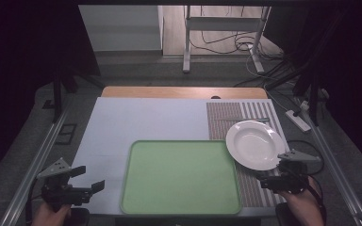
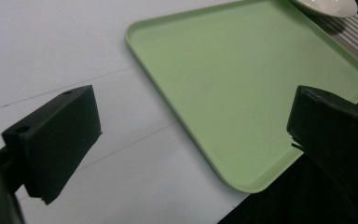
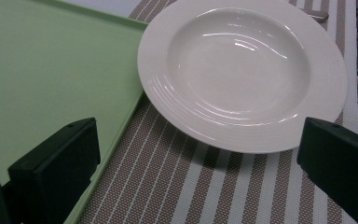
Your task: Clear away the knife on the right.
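Both claws wide; plate [image 3: 242,70] near right claw [image 3: 200,182].

The left tongs [image 1: 90,178] sit at the desk's near left corner, held from below by the person's left hand [image 1: 52,214], which enters at the bottom edge of the high view. Their two black jaws stand wide apart with nothing between them, pointing right across the desk. The right tongs [image 1: 269,181] are at the near right corner of the desk, gripped by the right hand [image 1: 303,207]. In the right gripper view their jaws also stand wide apart and hold nothing. From above they appear to point left and slightly forward, though dim light blurs them.
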Demonstrator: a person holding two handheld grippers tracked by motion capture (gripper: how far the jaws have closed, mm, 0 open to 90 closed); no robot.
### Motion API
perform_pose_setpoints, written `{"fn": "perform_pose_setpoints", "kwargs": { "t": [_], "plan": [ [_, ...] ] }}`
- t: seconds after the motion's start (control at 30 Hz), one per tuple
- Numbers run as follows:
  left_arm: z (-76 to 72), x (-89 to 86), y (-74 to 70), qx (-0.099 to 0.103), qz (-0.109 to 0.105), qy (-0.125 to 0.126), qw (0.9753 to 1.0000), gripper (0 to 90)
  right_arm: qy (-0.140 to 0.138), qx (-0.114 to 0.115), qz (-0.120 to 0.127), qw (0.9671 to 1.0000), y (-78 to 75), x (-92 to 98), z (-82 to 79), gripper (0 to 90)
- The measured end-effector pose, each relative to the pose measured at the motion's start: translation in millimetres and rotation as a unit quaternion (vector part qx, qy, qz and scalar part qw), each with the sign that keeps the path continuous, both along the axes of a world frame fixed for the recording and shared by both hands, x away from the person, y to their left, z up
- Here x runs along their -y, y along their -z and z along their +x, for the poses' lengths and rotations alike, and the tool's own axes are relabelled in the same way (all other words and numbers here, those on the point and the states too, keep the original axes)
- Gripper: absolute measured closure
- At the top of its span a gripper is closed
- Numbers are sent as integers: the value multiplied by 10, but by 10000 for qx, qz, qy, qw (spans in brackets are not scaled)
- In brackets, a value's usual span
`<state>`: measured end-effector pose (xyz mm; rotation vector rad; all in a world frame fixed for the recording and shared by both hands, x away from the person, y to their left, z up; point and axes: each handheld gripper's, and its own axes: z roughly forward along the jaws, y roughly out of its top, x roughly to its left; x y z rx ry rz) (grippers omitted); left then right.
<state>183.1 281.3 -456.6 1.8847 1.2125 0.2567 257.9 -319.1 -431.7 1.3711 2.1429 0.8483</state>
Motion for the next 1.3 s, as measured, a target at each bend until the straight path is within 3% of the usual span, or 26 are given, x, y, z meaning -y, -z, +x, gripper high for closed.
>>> {"fn": "perform_pose_setpoints", "kwargs": {
  "t": [0.63, 0.7, 1.13, 1.3],
  "plan": [
    [1, 6, -1, 1, 24, 8, 10000, 25, -36, -23, 27, 10000, 0, 4, 2, 3],
    [-14, 31, -6, 47, 132, 10, 9999, 25, -412, -225, 108, 9988, 4, -18, 66, 3],
    [-26, 39, -8, 46, 186, -14, 9998, 24, -733, 23, 51, 9973, -9, -145, 181, 3],
    [-26, 40, -7, 38, 189, -21, 9998, 24, -757, -20, 92, 9971, -10, -131, 251, 3]
  ]
}}
